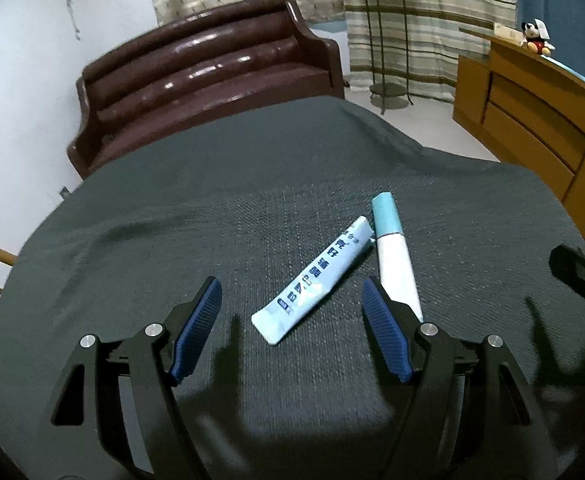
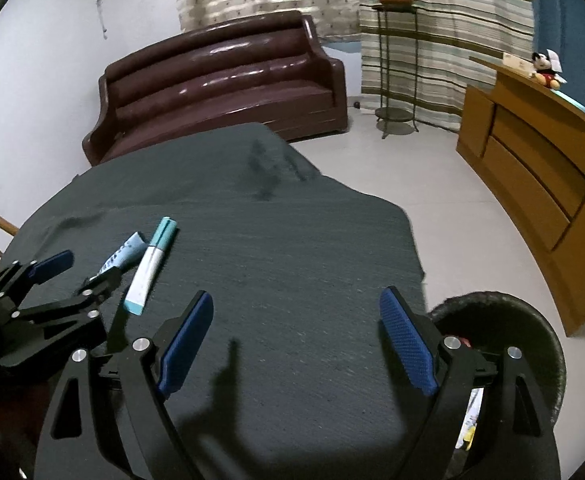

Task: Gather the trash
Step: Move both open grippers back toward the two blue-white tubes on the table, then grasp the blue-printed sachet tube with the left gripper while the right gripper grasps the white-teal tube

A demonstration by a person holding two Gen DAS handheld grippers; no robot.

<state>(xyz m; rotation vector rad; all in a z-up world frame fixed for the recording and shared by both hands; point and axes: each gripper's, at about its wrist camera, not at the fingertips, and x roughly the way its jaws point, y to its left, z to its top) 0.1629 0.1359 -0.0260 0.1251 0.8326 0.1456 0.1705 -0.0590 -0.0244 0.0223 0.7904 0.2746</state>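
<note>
A light blue tube with dark print [image 1: 314,282] lies on the dark grey tablecloth [image 1: 172,220], just ahead of and between the fingers of my left gripper [image 1: 292,292], which is open and empty. A white tube with a teal cap [image 1: 392,248] lies beside it to the right, its lower end behind my right finger. In the right wrist view both tubes, the blue one [image 2: 122,254] and the white one [image 2: 150,268], lie at the left by the left gripper [image 2: 80,268]. My right gripper [image 2: 298,308] is open and empty over bare cloth.
A black round bin [image 2: 504,320] with some trash inside stands beside the table at the lower right. A dark red sofa [image 2: 220,84] stands behind the table, a wooden cabinet [image 2: 540,168] at the right, a metal plant stand [image 2: 396,68] by the curtain.
</note>
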